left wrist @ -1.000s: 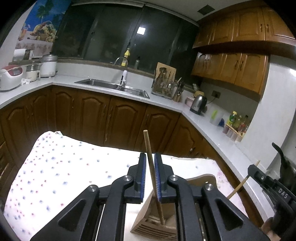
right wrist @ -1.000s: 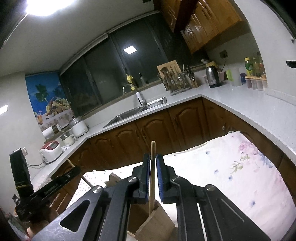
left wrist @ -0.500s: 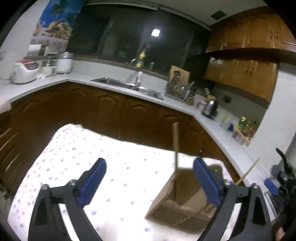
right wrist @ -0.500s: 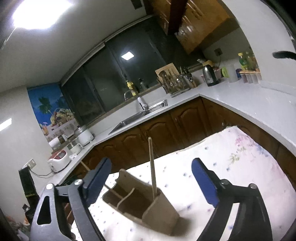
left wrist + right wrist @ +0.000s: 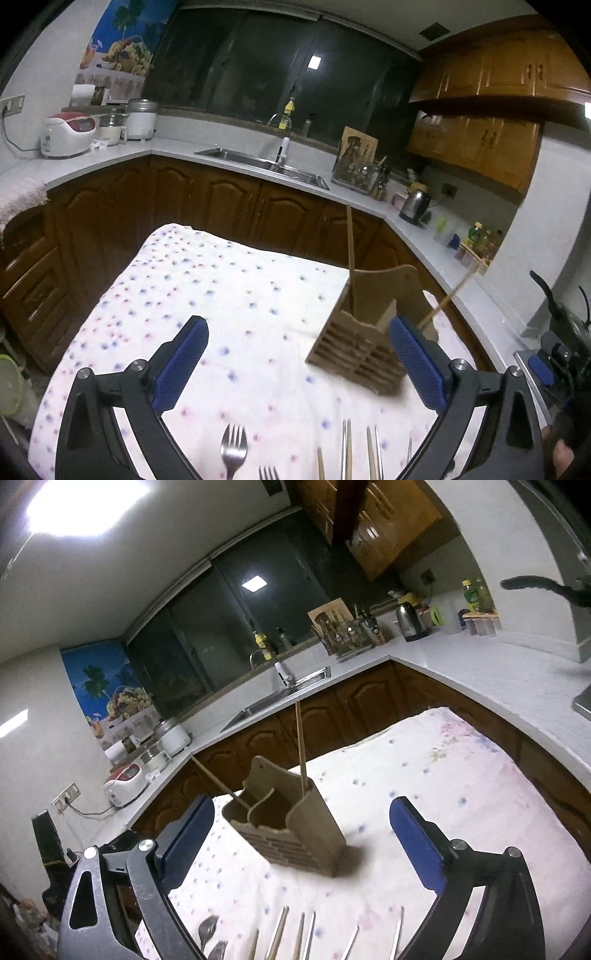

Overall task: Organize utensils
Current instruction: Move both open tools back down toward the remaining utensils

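On the bench, under a dotted cloth that drapes over its far and left edges, most of the surface lies bare on the left and toward the far side. The wooden utensil holder stands near the cloth's right edge, with dark cabinets beyond it. The left tool has just been opening and now gapes wide with nothing between its pads, the holder just ahead of its right finger. The right tool has likewise just spread wide and is empty, the holder standing between and beyond its fingers. One chopstick stands nearly upright in the holder's left compartment in the left view; another leans out to the right. Forks and more chopsticks lie along the near edge.
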{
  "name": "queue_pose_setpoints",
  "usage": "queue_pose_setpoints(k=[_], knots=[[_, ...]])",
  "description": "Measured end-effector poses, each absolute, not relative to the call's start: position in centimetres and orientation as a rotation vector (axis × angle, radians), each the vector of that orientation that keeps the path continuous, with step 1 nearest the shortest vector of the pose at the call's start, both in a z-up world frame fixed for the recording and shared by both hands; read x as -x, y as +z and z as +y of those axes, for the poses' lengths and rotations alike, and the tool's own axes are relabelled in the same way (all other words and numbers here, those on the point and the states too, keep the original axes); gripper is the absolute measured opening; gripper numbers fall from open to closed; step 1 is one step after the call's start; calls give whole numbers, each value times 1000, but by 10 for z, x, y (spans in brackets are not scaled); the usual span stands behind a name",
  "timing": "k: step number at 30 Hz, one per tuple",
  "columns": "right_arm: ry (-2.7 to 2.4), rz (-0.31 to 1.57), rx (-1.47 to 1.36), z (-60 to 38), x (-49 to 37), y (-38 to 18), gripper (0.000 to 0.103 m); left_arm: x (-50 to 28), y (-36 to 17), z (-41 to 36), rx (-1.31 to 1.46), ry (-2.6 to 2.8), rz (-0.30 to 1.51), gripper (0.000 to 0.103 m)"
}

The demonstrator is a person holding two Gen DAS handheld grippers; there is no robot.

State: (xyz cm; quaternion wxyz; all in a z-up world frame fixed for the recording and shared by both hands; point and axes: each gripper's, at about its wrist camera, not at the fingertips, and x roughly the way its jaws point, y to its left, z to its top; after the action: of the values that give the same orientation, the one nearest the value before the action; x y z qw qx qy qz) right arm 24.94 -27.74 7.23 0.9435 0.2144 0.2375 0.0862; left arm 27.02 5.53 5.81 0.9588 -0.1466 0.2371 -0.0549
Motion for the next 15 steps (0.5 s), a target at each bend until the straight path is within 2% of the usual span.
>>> queue_pose_setpoints(k=[15], knots=[[115, 542, -355, -291, -172, 58, 97, -198, 45, 60, 272, -103, 582, 101]])
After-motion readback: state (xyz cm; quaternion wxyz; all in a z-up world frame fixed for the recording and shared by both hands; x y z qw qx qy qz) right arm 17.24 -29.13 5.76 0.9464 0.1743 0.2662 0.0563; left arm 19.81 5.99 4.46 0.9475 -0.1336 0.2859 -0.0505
